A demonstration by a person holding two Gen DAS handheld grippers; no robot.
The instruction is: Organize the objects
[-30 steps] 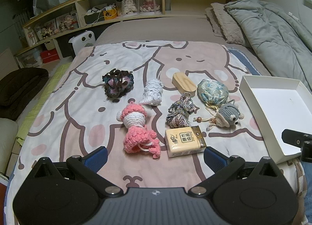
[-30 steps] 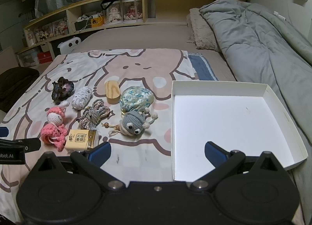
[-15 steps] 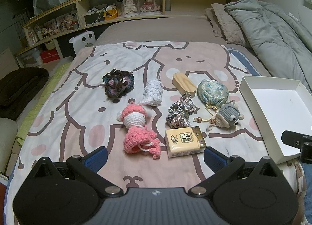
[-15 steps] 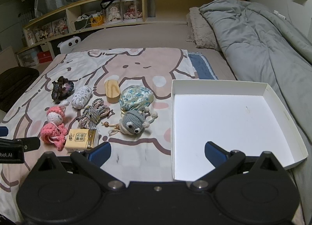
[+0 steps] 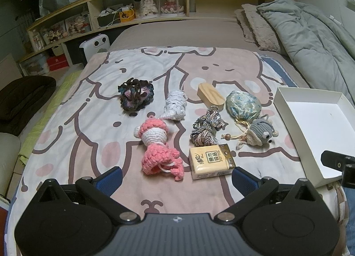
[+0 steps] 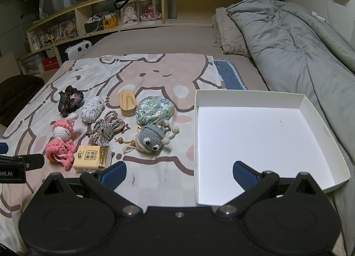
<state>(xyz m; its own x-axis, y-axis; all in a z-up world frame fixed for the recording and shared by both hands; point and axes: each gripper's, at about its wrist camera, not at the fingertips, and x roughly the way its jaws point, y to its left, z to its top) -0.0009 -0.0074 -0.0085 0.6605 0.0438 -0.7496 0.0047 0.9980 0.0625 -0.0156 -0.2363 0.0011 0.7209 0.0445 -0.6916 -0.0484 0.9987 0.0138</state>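
Note:
Several small items lie on the cartoon bedsheet: a pink crochet doll (image 5: pixel 158 145) (image 6: pixel 61 142), a yellow tissue pack (image 5: pixel 210 161) (image 6: pixel 92 156), a braided cord bundle (image 5: pixel 206 126) (image 6: pixel 106 130), a grey crochet creature (image 5: pixel 260 131) (image 6: pixel 150 137), a blue-patterned pouch (image 5: pixel 243 105) (image 6: pixel 155 108), a wooden block (image 5: pixel 210 95) (image 6: pixel 127 101), a white crochet piece (image 5: pixel 175 106) (image 6: pixel 92 109) and a dark ruffled piece (image 5: pixel 136 96) (image 6: pixel 70 98). An empty white box (image 6: pixel 312 111) (image 5: pixel 288 109) sits to their right. My left gripper (image 5: pixel 176 177) stands open just short of the doll and the pack. My right gripper (image 6: pixel 179 172) is open over the box's near left corner.
A grey duvet (image 6: pixel 295 40) and a pillow (image 6: pixel 228 34) fill the bed's right side. A wooden shelf (image 5: pixel 124 14) with boxes and figurines runs along the back. A dark cushion (image 5: pixel 20 100) lies beyond the bed's left edge.

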